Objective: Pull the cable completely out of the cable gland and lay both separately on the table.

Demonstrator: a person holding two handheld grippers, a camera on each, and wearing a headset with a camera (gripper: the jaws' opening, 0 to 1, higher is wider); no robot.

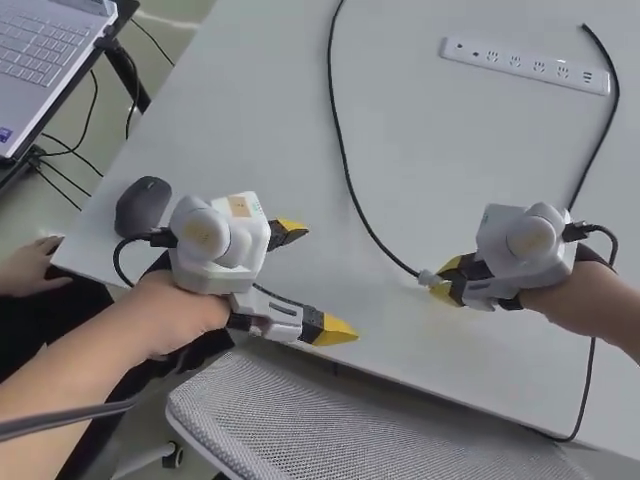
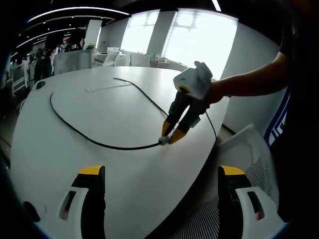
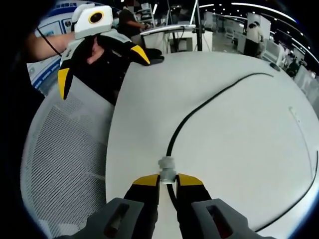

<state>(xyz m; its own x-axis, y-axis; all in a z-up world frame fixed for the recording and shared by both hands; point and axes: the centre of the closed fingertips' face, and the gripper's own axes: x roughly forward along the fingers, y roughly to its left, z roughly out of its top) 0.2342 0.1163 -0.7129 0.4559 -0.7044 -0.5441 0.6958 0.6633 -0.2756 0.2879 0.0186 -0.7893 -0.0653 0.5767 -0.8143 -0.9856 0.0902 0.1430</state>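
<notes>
We find the right claw (image 1: 442,280) shut on the gland (image 1: 428,278) at centre right, the left claw (image 1: 318,280) gaping empty at lower left; a pull on the cable (image 1: 345,170) could slip the gland from that tip-only pinch.

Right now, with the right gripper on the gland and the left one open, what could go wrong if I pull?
1. The left gripper is open, holding nothing, at the edge of the table and apart from the cable. Pulling with the right gripper alone would probably drag the whole cable along.
2. The cable gland sits near that edge, with a mesh chair below. Once freed, it might drop.
</notes>
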